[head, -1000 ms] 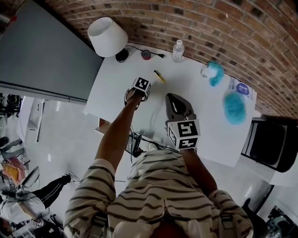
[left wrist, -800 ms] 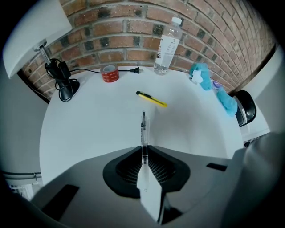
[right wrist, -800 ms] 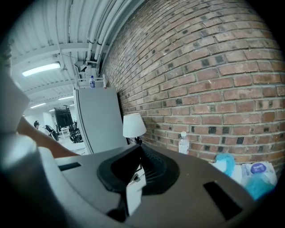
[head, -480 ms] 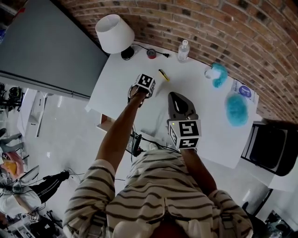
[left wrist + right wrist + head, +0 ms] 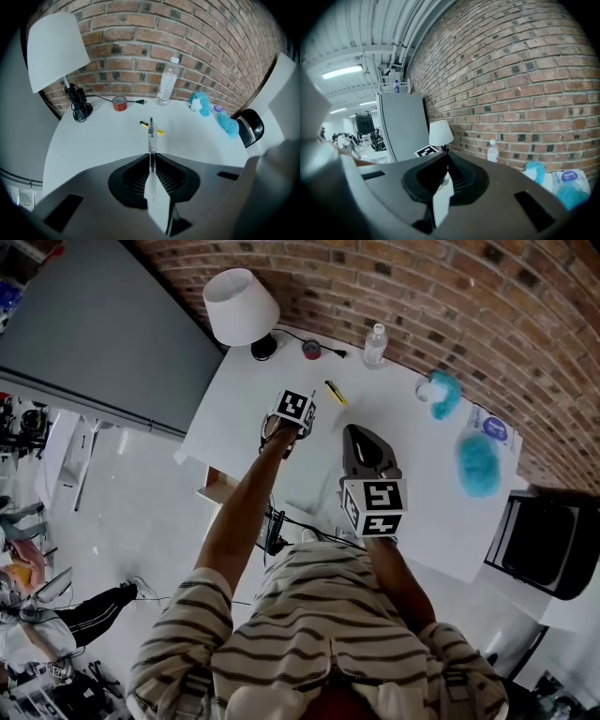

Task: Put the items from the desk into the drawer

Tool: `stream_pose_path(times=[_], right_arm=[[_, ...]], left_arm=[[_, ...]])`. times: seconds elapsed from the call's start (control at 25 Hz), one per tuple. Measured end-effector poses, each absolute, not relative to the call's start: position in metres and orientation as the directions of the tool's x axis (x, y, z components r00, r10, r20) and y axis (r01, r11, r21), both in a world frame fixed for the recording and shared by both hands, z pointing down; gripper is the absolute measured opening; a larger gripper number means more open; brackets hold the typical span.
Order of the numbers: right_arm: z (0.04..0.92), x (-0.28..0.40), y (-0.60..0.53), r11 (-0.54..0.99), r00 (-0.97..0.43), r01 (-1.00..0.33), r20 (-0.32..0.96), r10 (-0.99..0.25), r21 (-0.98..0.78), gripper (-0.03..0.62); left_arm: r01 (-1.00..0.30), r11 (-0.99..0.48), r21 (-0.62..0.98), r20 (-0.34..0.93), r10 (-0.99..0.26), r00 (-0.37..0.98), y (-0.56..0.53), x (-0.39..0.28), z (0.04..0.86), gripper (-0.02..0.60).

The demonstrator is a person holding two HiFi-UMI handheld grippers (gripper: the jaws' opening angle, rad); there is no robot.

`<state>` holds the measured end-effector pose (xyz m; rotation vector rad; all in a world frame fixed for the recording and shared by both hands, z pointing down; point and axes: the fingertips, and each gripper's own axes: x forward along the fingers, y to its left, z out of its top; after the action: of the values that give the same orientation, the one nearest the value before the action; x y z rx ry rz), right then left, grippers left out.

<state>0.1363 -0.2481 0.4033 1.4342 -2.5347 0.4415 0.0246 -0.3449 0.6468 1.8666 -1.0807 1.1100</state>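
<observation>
We see the left gripper (image 5: 151, 158) clamped on a thin clear pen (image 5: 151, 138). The pen sticks straight out from between the closed jaws and is held clear of the tabletop (image 5: 93, 140), above its left half. The right gripper (image 5: 444, 161) hangs over the front middle of the tabletop. Its jaws are together with nothing between them, and it points toward the brick wall (image 5: 525, 84).

On the tabletop we find a yellow marker (image 5: 334, 393) lying flat just short of the back edge, beyond the tip of the held pen. A red tape roll (image 5: 310, 350) and a water bottle (image 5: 375, 345) stand along the back edge. A white lamp (image 5: 242, 306) occupies the back left corner, and a blue fluffy thing (image 5: 478, 465) lies near the right edge.
</observation>
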Motion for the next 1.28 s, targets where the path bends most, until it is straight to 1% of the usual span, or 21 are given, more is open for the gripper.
stream_pose_path(times=[0.32,0.52,0.88,1.28], right_arm=[[0.390,0.134,-0.245,0.480,-0.502,-0.865,0.288,-0.816,-0.149,0.011],[0.384,0.132,-0.241,0.479,-0.500,-0.866,0.271,-0.823,-0.144,0.011],[0.378,0.128,-0.235,0.474,-0.502,-0.865,0.259,-0.825,-0.165,0.011],[0.368,0.119,-0.227,0.491,-0.516,-0.856,0.235,-0.824,-0.159,0.011]], left_arm=[[-0.904,-0.400,0.149,0.852,-0.413,0.323,-0.340,0.031,0.604,0.046],[-0.905,-0.408,0.120,0.811,-0.486,0.326,-0.333,0.036,0.579,0.046],[-0.893,-0.423,0.157,0.711,-0.579,0.399,-0.318,0.040,0.526,0.046],[-0.910,-0.392,0.136,0.592,-0.704,0.392,-0.293,0.034,0.472,0.046]])
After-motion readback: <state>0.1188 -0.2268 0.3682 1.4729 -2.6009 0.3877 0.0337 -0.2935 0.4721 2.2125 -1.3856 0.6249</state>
